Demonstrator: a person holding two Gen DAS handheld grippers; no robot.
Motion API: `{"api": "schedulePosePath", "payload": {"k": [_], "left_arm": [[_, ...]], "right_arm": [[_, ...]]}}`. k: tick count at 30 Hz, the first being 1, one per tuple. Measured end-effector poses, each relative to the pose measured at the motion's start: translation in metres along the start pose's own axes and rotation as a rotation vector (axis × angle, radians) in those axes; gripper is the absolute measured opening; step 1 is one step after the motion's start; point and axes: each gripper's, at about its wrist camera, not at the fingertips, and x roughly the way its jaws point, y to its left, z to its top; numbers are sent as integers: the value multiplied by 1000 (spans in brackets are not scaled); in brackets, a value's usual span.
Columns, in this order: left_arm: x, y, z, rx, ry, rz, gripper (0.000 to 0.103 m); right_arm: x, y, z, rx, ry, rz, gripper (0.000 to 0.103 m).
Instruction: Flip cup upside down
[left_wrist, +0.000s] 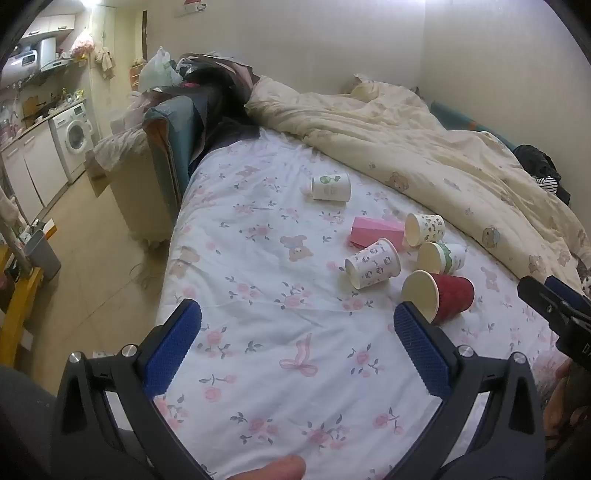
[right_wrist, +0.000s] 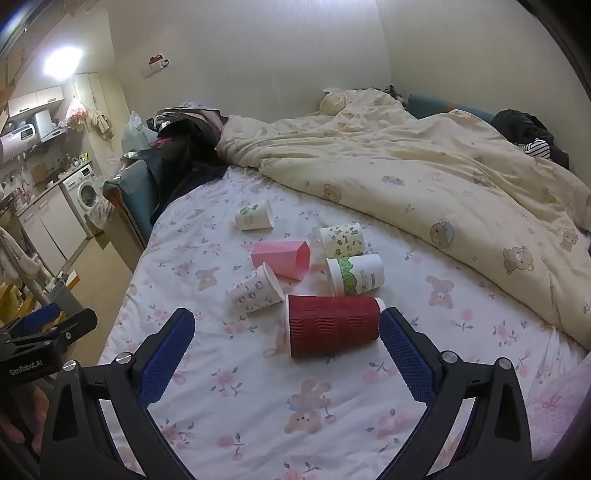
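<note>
We hold the right gripper (right_wrist: 286, 328) spread wide and empty, low over the bed, and its blue ribbed fingertips (right_wrist: 400, 339) sit just short of the red corrugated paper cup (right_wrist: 334, 325), which lies on its side across the line of the fingers, rim to the left and base to the right. We judge this is the approach for a grasp: the span looks wide enough to take the cup's body, and the red cup is the nearest of the lot. The left gripper (left_wrist: 297, 325) is likewise parted and carries nothing; it hangs over bare floral bedsheet (left_wrist: 277, 369) to the left of the red cup, probably kept back so the two tools do not cross. Beyond the red cup, close by it, lie a white paper cup with small dark prints (right_wrist: 255, 291) and a white cup with a green band (right_wrist: 356, 275), both tipped over; behind those are a pink faceted plastic cup (right_wrist: 282, 258) and a cream cup with green figures (right_wrist: 343, 240). Farther still, apart from the cluster, rests a white cup with a green motif (right_wrist: 255, 216). All lie on their sides, likely because the soft sheet gives no firm footing, so a flipped cup will need setting down squarely. The rumpled cream quilt (right_wrist: 406, 166) is heaped beyond and to the right.
</note>
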Motion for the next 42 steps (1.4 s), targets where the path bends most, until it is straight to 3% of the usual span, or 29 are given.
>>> {"api": "schedulePosePath", "payload": {"k": [42], "left_arm": [[-3, -4, 2, -6, -12, -18, 103]], "right_arm": [[1, 0, -1, 4, -4, 11, 102]]}}
